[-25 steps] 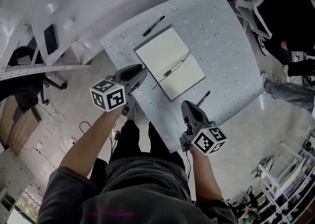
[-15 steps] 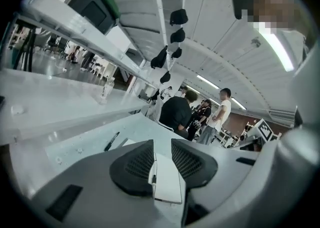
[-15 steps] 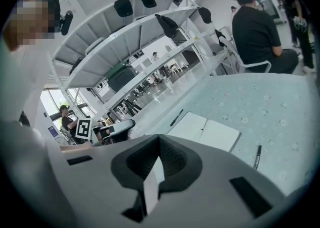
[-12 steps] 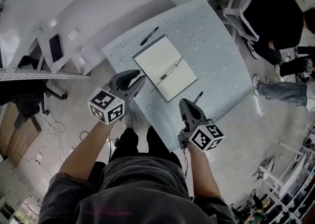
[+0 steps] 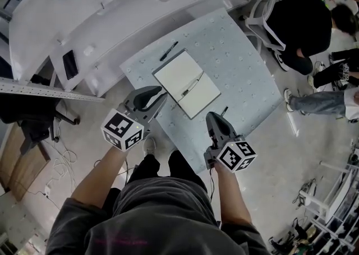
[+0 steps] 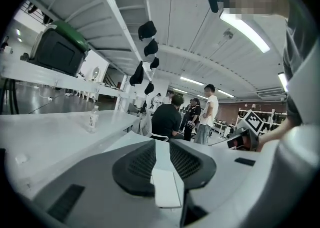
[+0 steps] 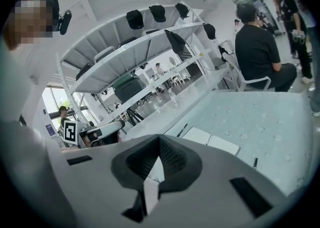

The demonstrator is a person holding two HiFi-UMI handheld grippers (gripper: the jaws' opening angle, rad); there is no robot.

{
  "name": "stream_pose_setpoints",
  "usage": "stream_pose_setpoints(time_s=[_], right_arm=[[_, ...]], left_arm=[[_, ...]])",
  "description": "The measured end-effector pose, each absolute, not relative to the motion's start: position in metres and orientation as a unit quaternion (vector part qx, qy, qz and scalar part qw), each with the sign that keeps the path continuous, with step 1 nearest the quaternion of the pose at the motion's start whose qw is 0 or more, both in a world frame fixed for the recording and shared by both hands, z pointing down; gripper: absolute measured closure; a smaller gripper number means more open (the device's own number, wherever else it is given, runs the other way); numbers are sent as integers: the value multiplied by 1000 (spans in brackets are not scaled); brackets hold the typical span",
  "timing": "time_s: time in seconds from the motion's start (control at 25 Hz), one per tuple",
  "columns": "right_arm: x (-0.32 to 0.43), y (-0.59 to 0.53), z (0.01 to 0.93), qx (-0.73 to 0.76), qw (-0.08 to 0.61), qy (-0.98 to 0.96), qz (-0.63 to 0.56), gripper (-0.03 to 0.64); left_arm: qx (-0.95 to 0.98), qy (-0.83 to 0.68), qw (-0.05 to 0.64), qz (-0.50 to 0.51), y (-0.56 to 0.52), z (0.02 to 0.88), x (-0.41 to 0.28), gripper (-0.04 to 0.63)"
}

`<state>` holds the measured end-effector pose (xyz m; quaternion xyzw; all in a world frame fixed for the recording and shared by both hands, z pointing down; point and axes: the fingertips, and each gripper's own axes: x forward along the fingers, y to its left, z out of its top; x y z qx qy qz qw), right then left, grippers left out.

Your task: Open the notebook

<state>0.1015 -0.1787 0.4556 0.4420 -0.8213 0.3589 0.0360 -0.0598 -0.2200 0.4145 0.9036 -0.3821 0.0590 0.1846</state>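
Short of the notebook (image 5: 175, 73), open on the surface (image 5: 247, 72), you hold both clear, likely finished: left tongs (image 5: 161, 96) closing on nothing, right tongs (image 5: 216, 117) pinched together.

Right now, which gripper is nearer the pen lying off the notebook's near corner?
Right. The right gripper hangs right beside that pen. The left gripper, its jaws closing on nothing, is at the notebook's other side, across the near corner from the pen.
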Motion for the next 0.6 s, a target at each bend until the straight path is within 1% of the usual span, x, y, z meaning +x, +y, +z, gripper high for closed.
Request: stream_pose_setpoints(time_s=[0.6], right_arm=[[94,-150,406,460,27,-834,304,614]], left_arm=[[932,-347,74,72,-165,356,-55,557]])
